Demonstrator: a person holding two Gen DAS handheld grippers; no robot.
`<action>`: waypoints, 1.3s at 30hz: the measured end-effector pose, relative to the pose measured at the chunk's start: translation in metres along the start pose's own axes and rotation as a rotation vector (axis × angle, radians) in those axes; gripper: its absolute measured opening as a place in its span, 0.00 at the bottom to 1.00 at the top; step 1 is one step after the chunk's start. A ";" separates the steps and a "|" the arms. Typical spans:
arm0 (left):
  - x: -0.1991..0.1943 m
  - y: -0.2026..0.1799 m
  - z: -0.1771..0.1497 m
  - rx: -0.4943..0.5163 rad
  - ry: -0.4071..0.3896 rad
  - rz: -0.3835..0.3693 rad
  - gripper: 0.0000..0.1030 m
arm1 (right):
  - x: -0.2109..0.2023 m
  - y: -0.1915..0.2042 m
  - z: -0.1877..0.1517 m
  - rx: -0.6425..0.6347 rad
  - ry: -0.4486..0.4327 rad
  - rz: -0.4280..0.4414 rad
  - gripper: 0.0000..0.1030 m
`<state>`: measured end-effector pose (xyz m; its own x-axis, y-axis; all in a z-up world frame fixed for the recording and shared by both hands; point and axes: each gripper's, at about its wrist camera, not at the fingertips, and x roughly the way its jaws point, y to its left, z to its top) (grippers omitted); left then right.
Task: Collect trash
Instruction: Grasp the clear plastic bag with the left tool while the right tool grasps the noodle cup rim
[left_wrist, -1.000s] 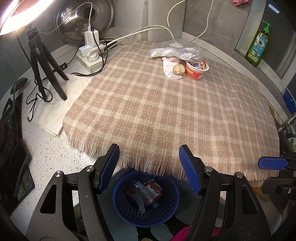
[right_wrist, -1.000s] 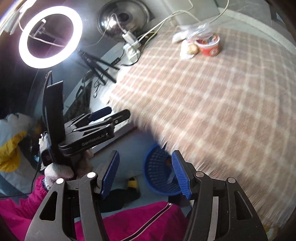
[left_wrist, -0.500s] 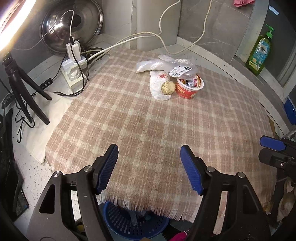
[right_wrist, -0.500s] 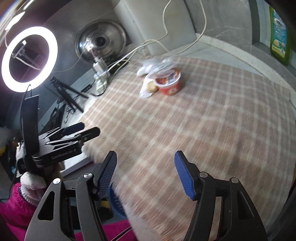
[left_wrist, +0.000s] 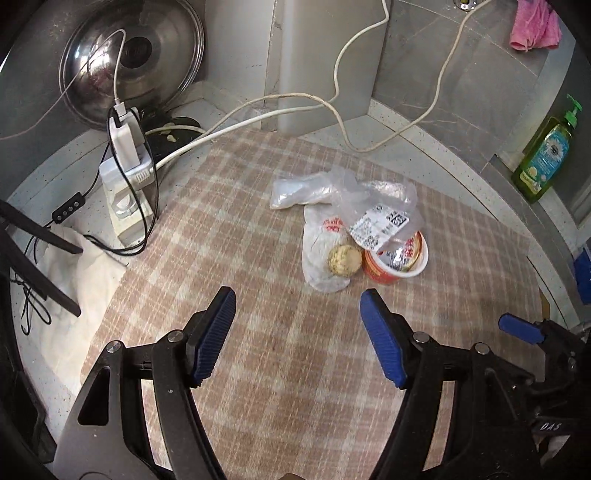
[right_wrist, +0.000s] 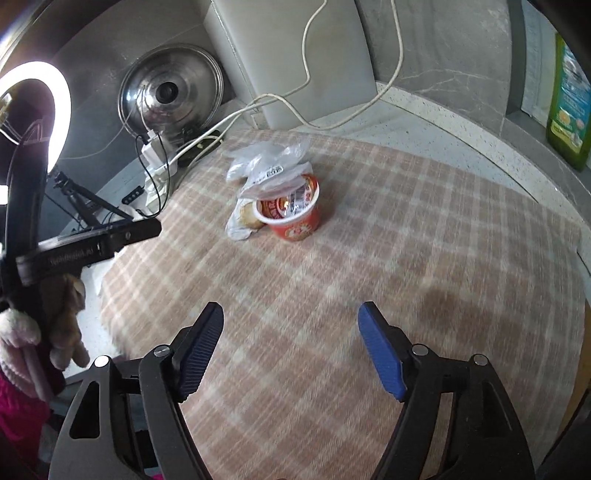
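Observation:
A red instant-noodle cup (left_wrist: 396, 264) (right_wrist: 293, 212) stands on the plaid cloth (left_wrist: 258, 258) (right_wrist: 369, 258). A clear plastic bag with a label (left_wrist: 373, 206) (right_wrist: 269, 162) lies over its rim. A white wrapper (left_wrist: 319, 243) and a round beige ball (left_wrist: 345, 259) (right_wrist: 246, 215) lie to its left. My left gripper (left_wrist: 298, 328) is open and empty, a short way in front of the trash. My right gripper (right_wrist: 290, 341) is open and empty, further back over the cloth. The right gripper also shows at the right edge of the left wrist view (left_wrist: 524, 330).
A power strip with chargers and cables (left_wrist: 127, 177) (right_wrist: 157, 166) sits at the cloth's left edge. A steel pot lid (left_wrist: 129, 62) (right_wrist: 171, 88) leans in the corner. A green soap bottle (left_wrist: 546, 155) (right_wrist: 569, 107) stands at the right. A ring light (right_wrist: 37, 122) and tripod (left_wrist: 29, 258) stand at the left.
Both grippers have moved forward from the blue basket at the table's edge, over the cloth toward the trash pile. The basket has left both views. Both stay open.

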<state>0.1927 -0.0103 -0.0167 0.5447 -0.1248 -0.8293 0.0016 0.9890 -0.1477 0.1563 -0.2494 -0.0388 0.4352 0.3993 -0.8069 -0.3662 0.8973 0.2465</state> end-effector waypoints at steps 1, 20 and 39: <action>0.003 -0.001 0.006 -0.007 0.002 -0.008 0.70 | 0.004 0.001 0.004 -0.010 -0.005 -0.002 0.74; 0.103 -0.037 0.094 -0.086 0.137 -0.066 0.70 | 0.076 0.003 0.047 -0.050 0.009 0.005 0.75; 0.160 -0.024 0.103 -0.191 0.243 -0.064 0.28 | 0.117 -0.003 0.065 -0.068 0.004 -0.033 0.75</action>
<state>0.3661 -0.0459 -0.0905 0.3319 -0.2241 -0.9163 -0.1403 0.9488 -0.2829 0.2618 -0.1929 -0.0991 0.4442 0.3691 -0.8164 -0.4067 0.8950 0.1833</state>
